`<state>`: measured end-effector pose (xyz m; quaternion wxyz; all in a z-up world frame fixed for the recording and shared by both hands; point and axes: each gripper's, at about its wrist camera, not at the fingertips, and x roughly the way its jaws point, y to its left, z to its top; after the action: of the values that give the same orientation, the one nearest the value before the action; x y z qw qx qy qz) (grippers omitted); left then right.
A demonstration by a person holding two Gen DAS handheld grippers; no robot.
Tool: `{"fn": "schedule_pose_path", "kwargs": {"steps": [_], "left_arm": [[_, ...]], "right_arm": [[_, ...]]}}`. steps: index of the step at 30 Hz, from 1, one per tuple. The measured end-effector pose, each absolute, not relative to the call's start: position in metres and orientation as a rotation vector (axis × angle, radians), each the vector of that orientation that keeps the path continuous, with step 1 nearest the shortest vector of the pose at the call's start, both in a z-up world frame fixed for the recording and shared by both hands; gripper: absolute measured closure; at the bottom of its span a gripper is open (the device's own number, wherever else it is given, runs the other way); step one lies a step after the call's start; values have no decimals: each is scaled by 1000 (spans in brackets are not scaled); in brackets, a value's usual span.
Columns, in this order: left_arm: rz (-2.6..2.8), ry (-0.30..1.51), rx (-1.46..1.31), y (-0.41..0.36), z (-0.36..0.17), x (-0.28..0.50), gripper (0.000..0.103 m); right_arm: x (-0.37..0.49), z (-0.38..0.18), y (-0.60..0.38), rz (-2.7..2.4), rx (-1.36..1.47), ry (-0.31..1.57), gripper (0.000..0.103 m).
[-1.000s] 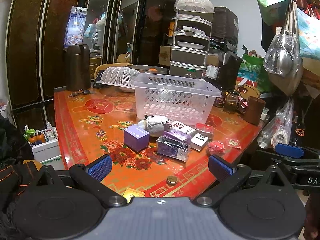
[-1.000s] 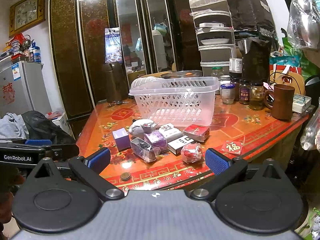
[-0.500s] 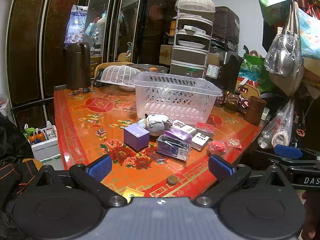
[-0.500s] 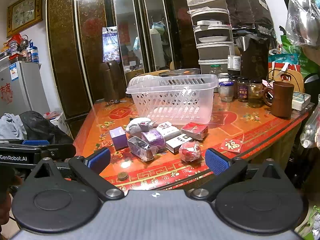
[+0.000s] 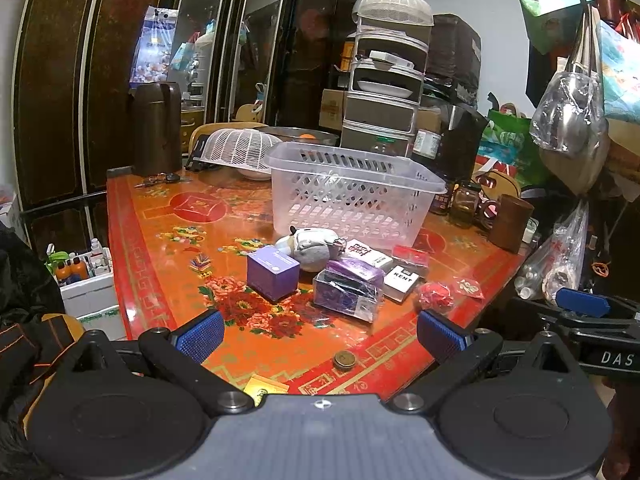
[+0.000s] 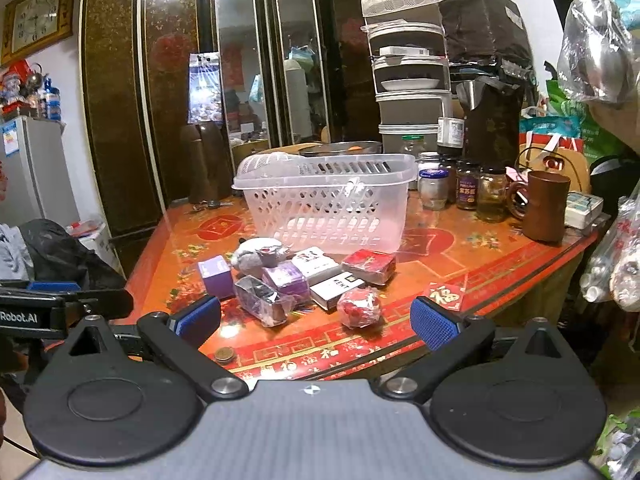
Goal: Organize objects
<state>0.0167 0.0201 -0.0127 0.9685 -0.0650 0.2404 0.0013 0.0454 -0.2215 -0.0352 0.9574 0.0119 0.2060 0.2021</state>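
Both views showed the red patterned tabletop [image 5: 168, 240] from its near edge, before any object had been grasped. The left tool [image 5: 320, 334], at the bottom of its frame, had its blue pads spread wide apart and held nothing; the right tool [image 6: 316, 322] stood likewise apart and empty, low in its own frame. Both hung short of the tabletop's edge, probably so that the whole cluster could be surveyed before a first pick.

The clear plastic basket [image 5: 352, 196] sat upright at frame centre, its mouth open upward and nothing visible inside, which suited it as the likely receptacle. Just in front of it lay the loose objects in one tight group: a purple box [image 5: 273, 274], a grey plush toy [image 5: 312, 246], a wrapped purple pack [image 5: 348, 294], a white KENT carton [image 5: 400, 282], a red packet [image 6: 370, 266] and a red wrapped ball [image 6: 358, 306]. Several touched or overlapped. A coin [image 5: 344, 359] lay apart, nearest the tools. The ball and the purple box sat at the group's outer edges and appeared easiest to reach first.
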Motion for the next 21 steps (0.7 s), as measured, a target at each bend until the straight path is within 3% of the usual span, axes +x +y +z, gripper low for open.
{"fn": "schedule_pose_path", "kwargs": {"steps": [21], "left_arm": [[27, 493, -51, 18, -25, 32, 0]], "right_arm": [[48, -44, -219, 388, -35, 355, 0]]}}
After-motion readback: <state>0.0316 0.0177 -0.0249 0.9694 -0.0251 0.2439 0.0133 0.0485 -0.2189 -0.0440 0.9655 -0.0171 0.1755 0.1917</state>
